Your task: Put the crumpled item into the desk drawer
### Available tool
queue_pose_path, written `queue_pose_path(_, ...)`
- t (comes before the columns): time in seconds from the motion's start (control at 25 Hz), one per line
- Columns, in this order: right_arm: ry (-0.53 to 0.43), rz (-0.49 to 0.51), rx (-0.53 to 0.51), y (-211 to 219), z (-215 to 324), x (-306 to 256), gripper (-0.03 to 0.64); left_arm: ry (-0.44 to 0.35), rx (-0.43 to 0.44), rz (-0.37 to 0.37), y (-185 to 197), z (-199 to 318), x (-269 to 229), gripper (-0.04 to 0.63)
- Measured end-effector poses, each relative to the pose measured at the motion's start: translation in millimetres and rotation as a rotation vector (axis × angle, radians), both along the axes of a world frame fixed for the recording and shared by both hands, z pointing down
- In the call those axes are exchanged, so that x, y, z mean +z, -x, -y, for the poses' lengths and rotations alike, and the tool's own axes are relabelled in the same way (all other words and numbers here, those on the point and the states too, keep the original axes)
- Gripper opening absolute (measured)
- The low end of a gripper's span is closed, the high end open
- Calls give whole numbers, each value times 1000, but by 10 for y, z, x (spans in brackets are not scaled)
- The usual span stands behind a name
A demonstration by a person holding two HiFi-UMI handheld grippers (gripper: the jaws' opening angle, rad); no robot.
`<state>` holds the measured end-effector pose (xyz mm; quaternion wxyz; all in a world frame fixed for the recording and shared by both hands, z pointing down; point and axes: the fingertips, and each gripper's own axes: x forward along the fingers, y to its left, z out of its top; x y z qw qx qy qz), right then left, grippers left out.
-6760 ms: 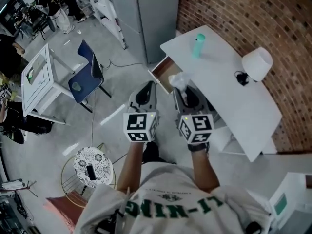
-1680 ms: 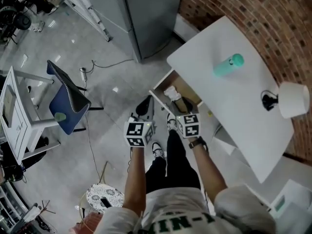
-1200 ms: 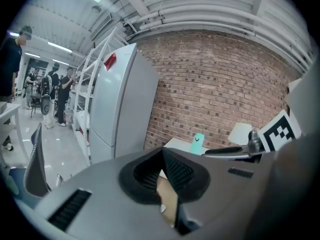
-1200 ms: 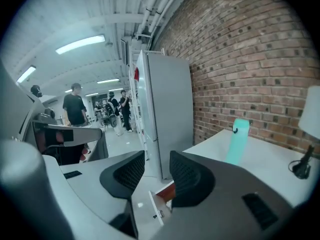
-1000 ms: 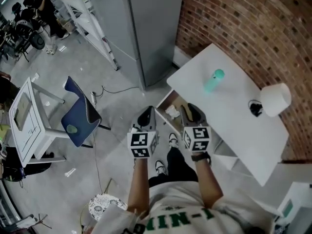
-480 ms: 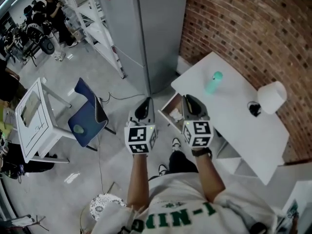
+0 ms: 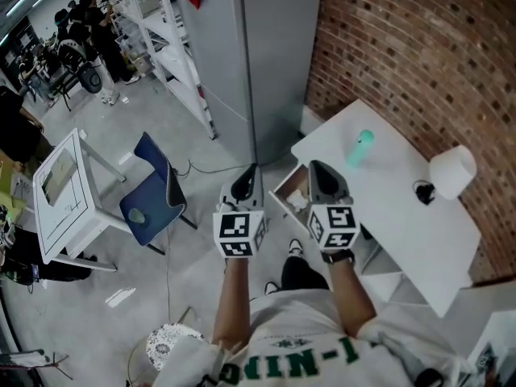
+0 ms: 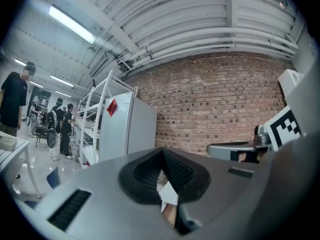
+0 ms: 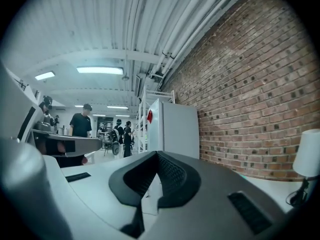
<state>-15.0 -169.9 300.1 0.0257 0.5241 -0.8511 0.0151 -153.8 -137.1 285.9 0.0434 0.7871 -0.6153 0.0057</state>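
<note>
A: What changed?

B: Both hands have lifted off the drawer [image 7: 282, 193]. A second ago the right gripper [image 7: 317, 170] sat low at the drawer mouth; now it's higher and pointing level. Its jaws have just been closing, and its own view shows the pads together with nothing between them.

A: Left one?

B: The left gripper [image 7: 249, 174] is up beside it, over the floor. Its tips meet too, and it's empty.

A: Where's the crumpled item?

B: The crumpled item [image 7: 299, 203] is in the drawer. It's a pale bit right against the right gripper's near edge in the head view. It was lying in the same spot a second ago, so I'd call it placed and released.

A: Task done, then?

B: The placing looks done. The drawer still hangs open from the desk [image 7: 395, 208], and the task line doesn't ask for it to be shut.

A: Anything unclear?

B: Yes. The right gripper covers most of the drawer, so I only get a sliver of the item and can't see how it lies. Both gripper views point out at the brick wall [image 7: 419, 47], not down at the drawer. In the left gripper view a pale sliver shows through the gap under the pads. I can't tell what it is, and it doesn't look pinched. The drawer's far end goes under the desktop.
</note>
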Motion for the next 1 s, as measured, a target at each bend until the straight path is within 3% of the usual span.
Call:
queue_pose_path(0.6,-8,9,10,-28,45,-10,2,-13,3,7,-6,72,30,-2)
queue_pose_path(1.0,1,0,28,-129,331,94,2,3,22,-6,-120,380,157,-2)
